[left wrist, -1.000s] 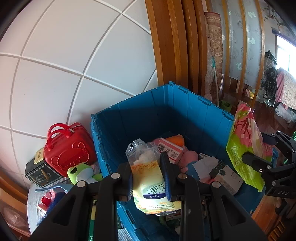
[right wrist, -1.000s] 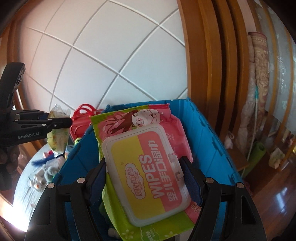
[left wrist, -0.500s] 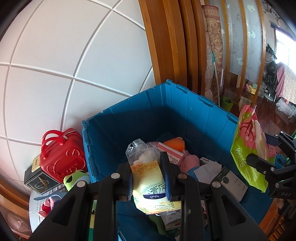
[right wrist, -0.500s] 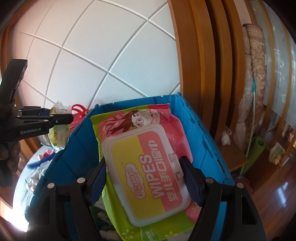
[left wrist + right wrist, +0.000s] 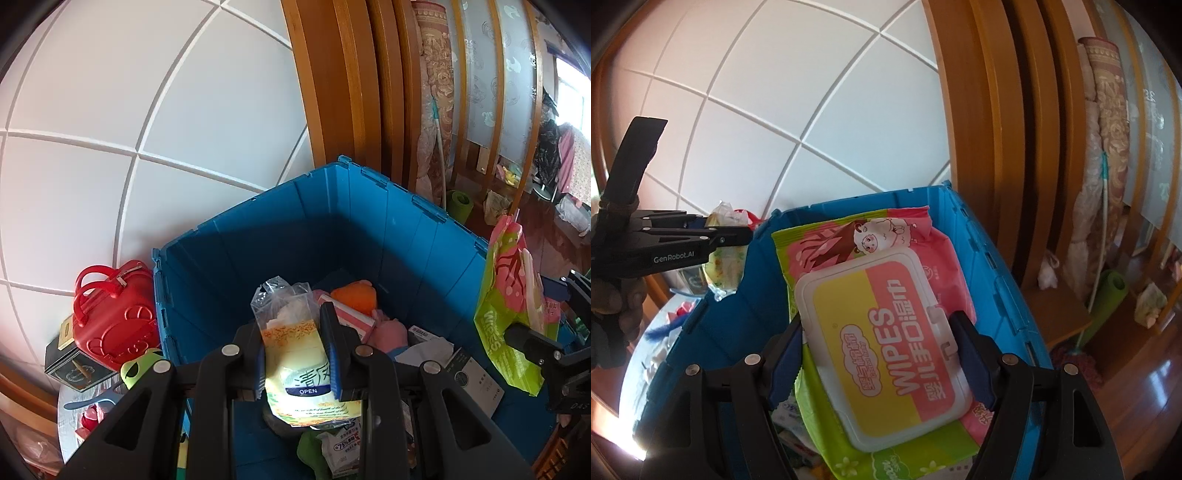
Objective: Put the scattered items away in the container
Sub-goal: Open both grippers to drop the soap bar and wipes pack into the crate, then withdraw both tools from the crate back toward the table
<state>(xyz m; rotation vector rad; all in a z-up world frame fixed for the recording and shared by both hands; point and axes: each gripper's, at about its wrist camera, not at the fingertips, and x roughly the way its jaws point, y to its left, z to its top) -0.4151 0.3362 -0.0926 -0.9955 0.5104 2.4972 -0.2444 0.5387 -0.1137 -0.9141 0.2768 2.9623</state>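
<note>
A: Changed vs. a sec ago: crate looms larger in both views, red case slid further left. Both tools now over crate interior.
B: Meaning: transport nearly done; release likely next.
A: Tool states: left tool clenched on tissue pack; right tool clamped wide on wipes pack. Neither pack in crate yet, both hanging above it.
B: View diffs: left cam shows crate contents, orange toy, boxes, plus worktop clutter. Right cam blocked by wipes pack; shows hand instead.
</note>
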